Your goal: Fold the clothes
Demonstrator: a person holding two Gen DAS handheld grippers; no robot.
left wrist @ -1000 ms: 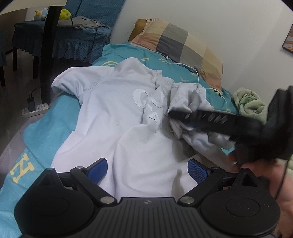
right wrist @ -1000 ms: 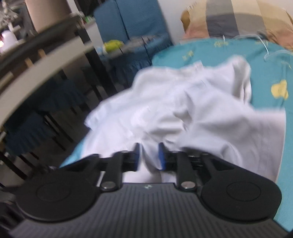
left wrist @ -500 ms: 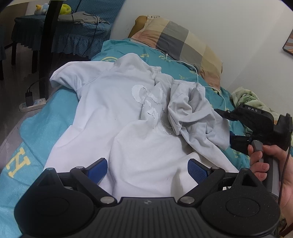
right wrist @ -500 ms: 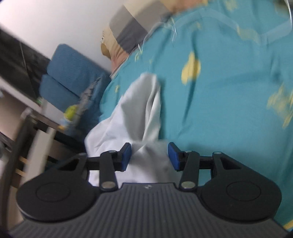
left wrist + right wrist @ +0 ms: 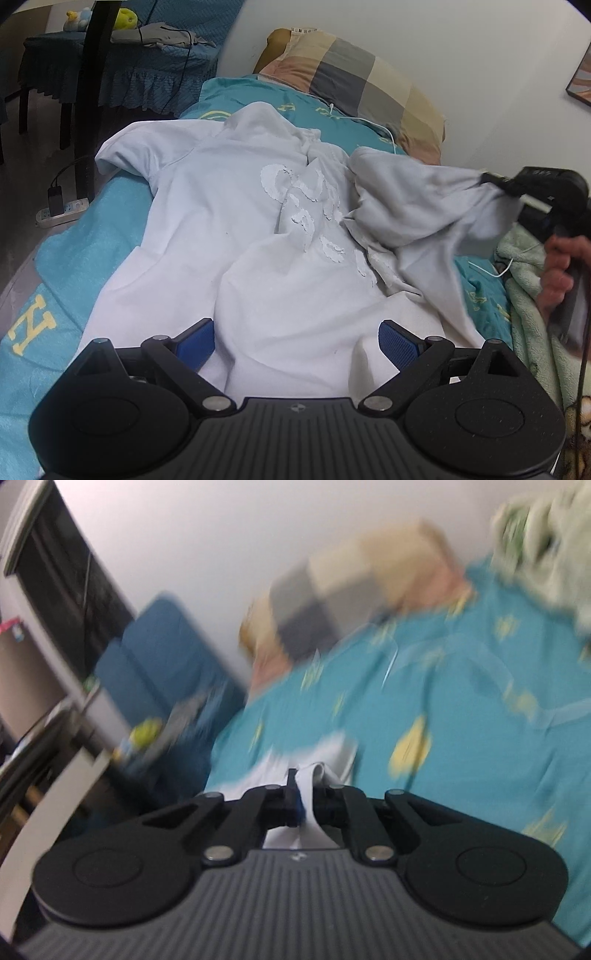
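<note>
On the left, my left tool (image 5: pixel 297 338) hovers low over the hem end of the white sweatshirt (image 5: pixel 236 221), its blue pads (image 5: pixel 195 338) spread wide with nothing between them. The sweatshirt lies front up along the teal bed (image 5: pixel 74 258), collar toward the checked pillow (image 5: pixel 354 77). Its left sleeve (image 5: pixel 125 147) is spread out toward the bed's edge, and the body is rumpled, with a ridge running down the middle near my pads.

Further right, the other sleeve (image 5: pixel 417 206) is lifted off the chest and stretched toward the right. My right tool (image 5: pixel 491 181) has its end pinched, the pads pressed together on white cloth (image 5: pixel 310 797), as its own blurred view also shows. My right hand (image 5: pixel 561 273) grips the handle just above the green blanket (image 5: pixel 532 314).

I judge the step in hand to be handling this sleeve. Whether I am pulling it out flat to even the garment or carrying it across for a fold, I cannot settle from here.

Either way, the sleeve needs laying down smooth under light tension. Meanwhile the left tool could hold or flatten the hem so the body does not drag along.
</note>
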